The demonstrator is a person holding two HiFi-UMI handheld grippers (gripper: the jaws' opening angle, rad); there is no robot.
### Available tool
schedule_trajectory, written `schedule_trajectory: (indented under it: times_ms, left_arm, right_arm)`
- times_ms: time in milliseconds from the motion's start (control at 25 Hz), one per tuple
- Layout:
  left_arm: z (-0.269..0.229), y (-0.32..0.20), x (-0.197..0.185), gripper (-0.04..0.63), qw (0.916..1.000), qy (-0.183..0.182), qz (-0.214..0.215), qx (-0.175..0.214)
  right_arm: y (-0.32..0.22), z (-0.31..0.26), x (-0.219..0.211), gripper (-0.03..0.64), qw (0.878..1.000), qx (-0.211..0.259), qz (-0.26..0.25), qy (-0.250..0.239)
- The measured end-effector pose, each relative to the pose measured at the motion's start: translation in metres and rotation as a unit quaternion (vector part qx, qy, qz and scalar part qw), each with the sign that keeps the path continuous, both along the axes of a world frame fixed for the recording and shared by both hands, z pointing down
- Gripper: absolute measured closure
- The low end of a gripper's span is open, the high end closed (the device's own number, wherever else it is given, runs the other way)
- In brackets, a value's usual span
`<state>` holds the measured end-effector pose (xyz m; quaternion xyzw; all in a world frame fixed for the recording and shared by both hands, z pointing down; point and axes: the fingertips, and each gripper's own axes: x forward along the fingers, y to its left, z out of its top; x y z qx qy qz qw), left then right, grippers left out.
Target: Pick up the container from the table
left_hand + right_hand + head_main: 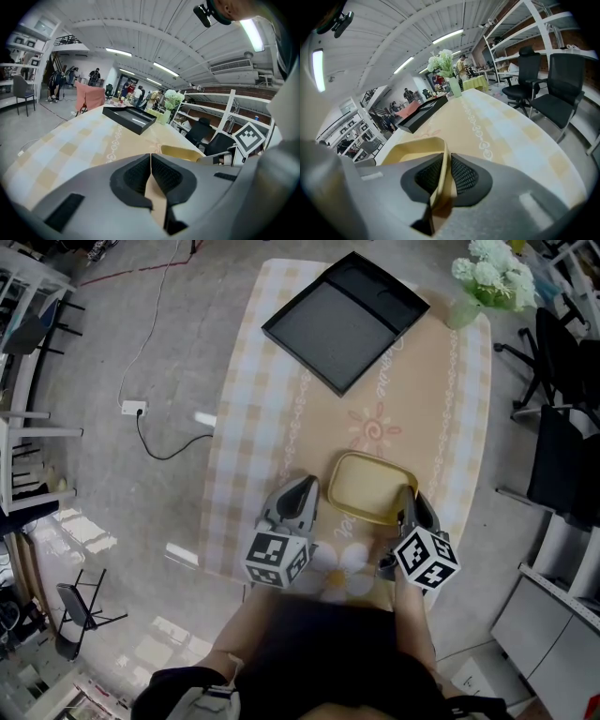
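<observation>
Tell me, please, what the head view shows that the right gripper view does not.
Only the head view: the socket and its cable on the floor, and the person's lap. Only the right gripper view: the container wall pinched between the pads of the right tongs, and the ceiling lights. Both: the yellow container, black tray, flowers and table.

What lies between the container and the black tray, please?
Nothing: between the container and tray only bare tablecloth shows, in the head view.
</observation>
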<state>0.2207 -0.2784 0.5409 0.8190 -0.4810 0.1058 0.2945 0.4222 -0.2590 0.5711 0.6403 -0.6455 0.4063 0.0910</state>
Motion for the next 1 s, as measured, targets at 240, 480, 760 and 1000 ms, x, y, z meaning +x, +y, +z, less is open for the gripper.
schedule_trajectory:
  times_ms: [240,480,760,1000]
  left_arm:
    - [-0.006,0.002,-0.005,0.580,0.9999,-0.003,-0.005,0.010]
    - [-0.016,0.008,-0.006,0.580,0.9997,-0.006,-0.006,0.022]
    - [-0.029,0.019,-0.005,0.580,0.9991,-0.011,0.000,0.041]
    - [-0.040,0.033,-0.002,0.580,0.9983,-0.011,0.013,0.056]
  right_arm:
    - [0.000,-0.002,0.001,0.580,1.000,0.004,0.000,-0.002]
    - [0.004,-0.012,0.001,0.588,1.000,0.015,0.000,-0.003]
    - [0.013,-0.026,0.002,0.591,0.999,0.033,0.003,-0.002]
    - [0.025,-0.041,0.003,0.591,0.999,0.050,0.008,0.000]
